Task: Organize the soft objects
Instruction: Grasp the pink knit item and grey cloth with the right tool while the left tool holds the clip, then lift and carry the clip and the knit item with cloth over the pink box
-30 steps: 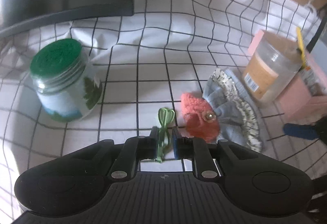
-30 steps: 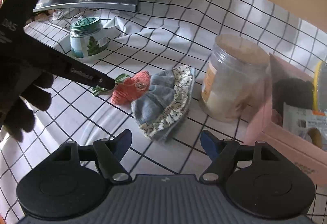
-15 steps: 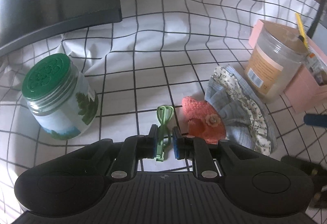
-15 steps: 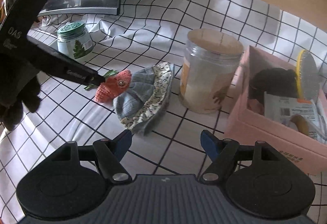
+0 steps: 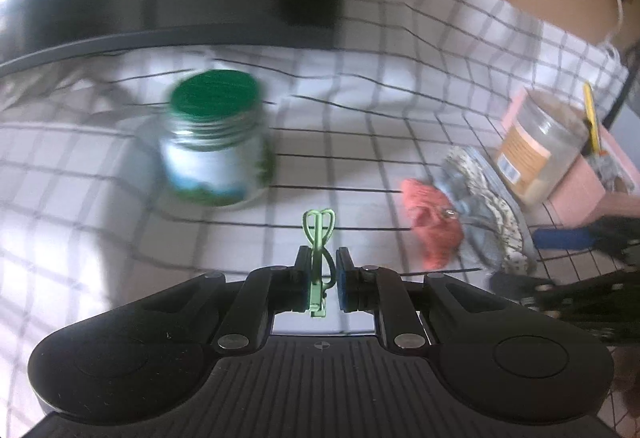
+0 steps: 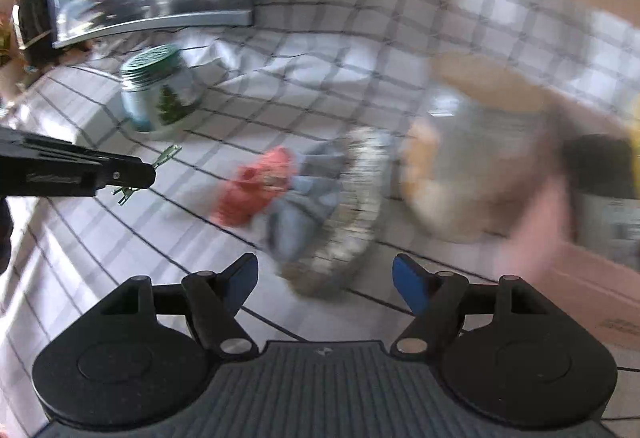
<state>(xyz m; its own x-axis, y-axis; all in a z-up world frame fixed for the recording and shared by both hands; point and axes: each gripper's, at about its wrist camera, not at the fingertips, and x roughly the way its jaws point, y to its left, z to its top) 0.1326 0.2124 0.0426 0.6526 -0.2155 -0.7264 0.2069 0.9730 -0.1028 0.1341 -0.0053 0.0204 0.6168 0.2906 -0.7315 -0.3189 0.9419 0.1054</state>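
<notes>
Your left hand-held gripper (image 5: 323, 280) pinches green clip (image 5: 318, 238) (lifted off checked cloth (image 5: 360, 110)). Your right hand-held gripper (image 6: 324, 278) gapes wide, empty. Orange knit piece (image 5: 434, 228) lies at 2 o'clock of clip, touching grey hat (image 5: 486, 210); green-lidded jar (image 5: 216, 142) at 11.

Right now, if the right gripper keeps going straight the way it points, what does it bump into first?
Probably the grey-blue frilly cloth: it lies right ahead of the open right gripper, with the orange knitted piece just left of that line. The blur makes depth uncertain.
</notes>
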